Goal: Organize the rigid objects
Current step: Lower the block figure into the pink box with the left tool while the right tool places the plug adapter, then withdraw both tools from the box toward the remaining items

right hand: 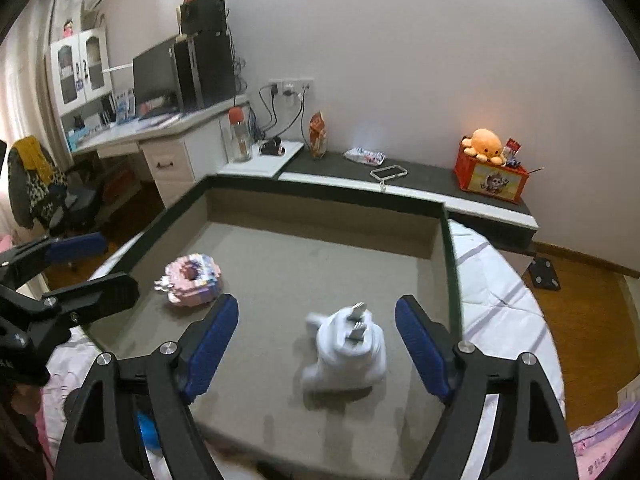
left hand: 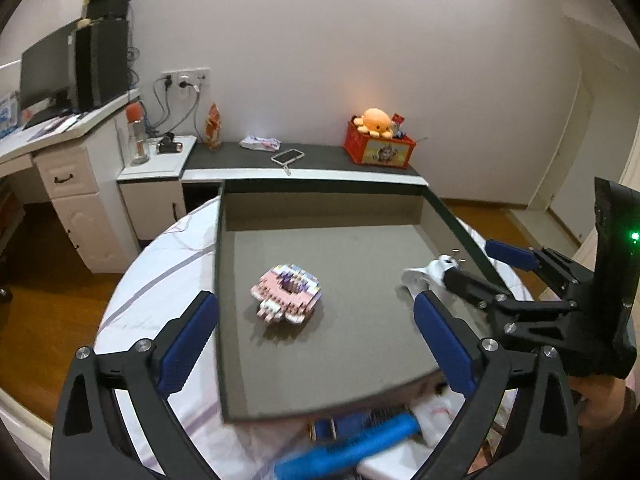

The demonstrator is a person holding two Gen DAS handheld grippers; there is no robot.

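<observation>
A shallow grey box (left hand: 320,384) (right hand: 280,396) lies on the bed. Inside it sits a pink block-built figure (left hand: 287,293) (right hand: 193,279) at the left. A white plug adapter with metal prongs (right hand: 346,346) (left hand: 427,280) lies in the box's right part, blurred. My left gripper (left hand: 316,340) is open and empty above the box's near edge. My right gripper (right hand: 316,350) is open, its fingers on either side of the white adapter without touching it. A blue brush (left hand: 352,446) lies on the bed just in front of the box.
A dark headboard shelf (left hand: 320,158) behind the box holds a red box with an orange plush octopus (left hand: 376,122), a phone case (left hand: 287,157) and a packet. A white desk with a monitor (left hand: 44,72) stands at the left. Wooden floor surrounds the bed.
</observation>
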